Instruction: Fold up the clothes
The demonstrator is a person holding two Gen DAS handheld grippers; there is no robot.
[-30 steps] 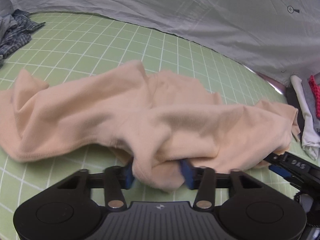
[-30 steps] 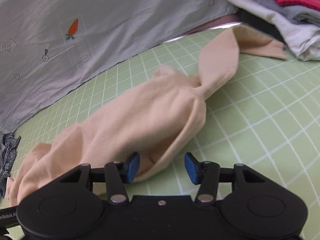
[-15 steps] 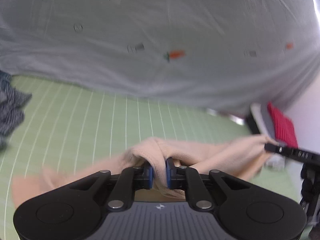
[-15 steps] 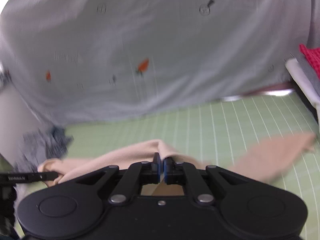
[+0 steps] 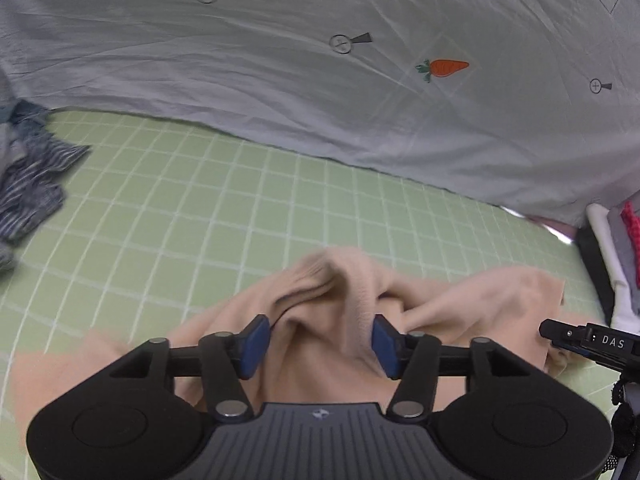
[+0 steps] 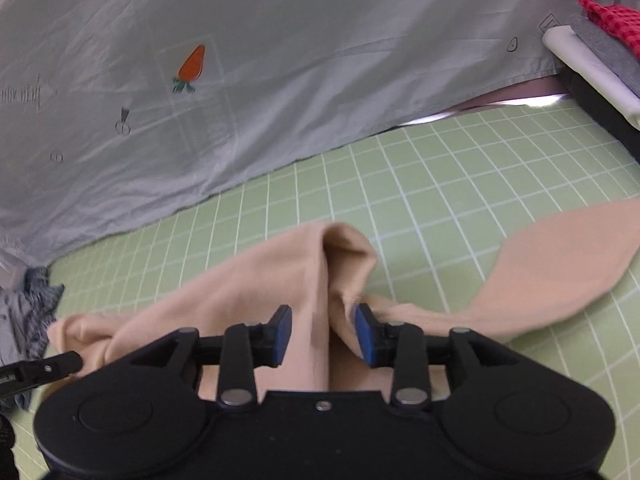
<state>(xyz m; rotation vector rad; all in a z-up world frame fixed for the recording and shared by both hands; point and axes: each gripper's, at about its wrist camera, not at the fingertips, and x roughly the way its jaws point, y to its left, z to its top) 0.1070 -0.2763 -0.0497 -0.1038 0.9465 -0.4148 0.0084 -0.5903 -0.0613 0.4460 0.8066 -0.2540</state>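
Staged workspace: gridded mat (image 5: 240, 200), backdrop sheet (image 5: 280, 60)

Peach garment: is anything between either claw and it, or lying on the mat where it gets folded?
Nothing visible. The peach garment bunches between the open left claw, and likewise the open right claw. The green mat beyond is bare; the striped cloth and folded stack sit at its edges.

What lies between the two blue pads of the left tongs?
In the left wrist view, a raised fold of the beige garment lies between the open left tongs.
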